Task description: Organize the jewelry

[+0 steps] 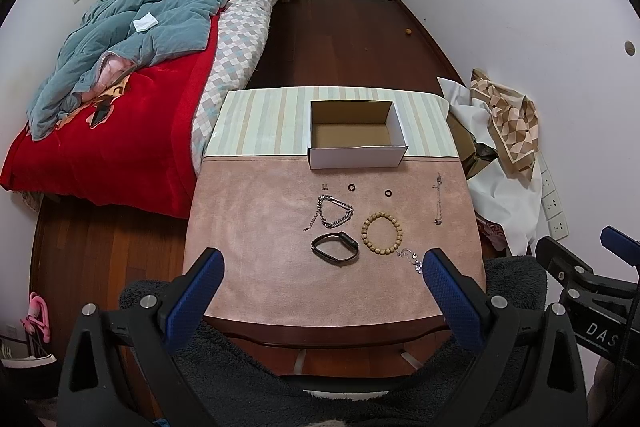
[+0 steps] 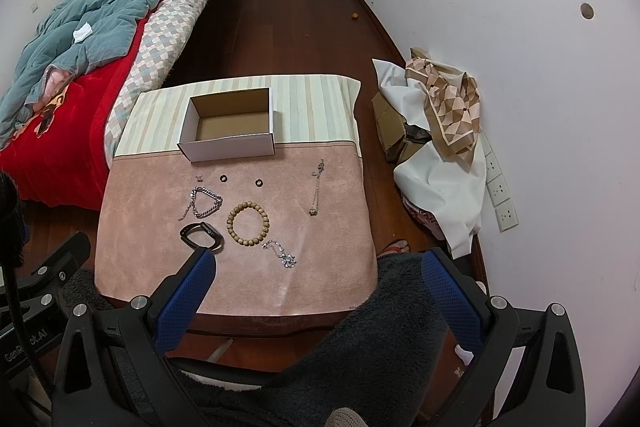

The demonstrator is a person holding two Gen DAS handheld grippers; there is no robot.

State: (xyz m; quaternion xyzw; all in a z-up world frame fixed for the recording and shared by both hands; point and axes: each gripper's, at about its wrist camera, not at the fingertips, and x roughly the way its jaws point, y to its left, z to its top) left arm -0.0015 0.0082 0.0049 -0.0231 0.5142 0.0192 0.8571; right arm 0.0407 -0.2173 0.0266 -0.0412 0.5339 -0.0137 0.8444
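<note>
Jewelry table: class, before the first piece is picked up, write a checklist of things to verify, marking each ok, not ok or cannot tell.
1. Cardboard box open and holding nothing: ok.
2. Left gripper open, holding nothing: ok.
3. Right gripper open, holding nothing: ok.
4. Wooden bead bracelet lying apart from the black band: ok.
5. Silver chain bracelet free of tangles: cannot tell.
6. Two small black rings separate on the pink mat: ok.

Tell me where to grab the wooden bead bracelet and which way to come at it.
Grip the wooden bead bracelet across one arc of its ring, one finger inside the loop and one outside, coming straight down. It lies flat on the pink mat. The far-right arc looks best: the black band and a silver chain crowd the other sides.
</note>
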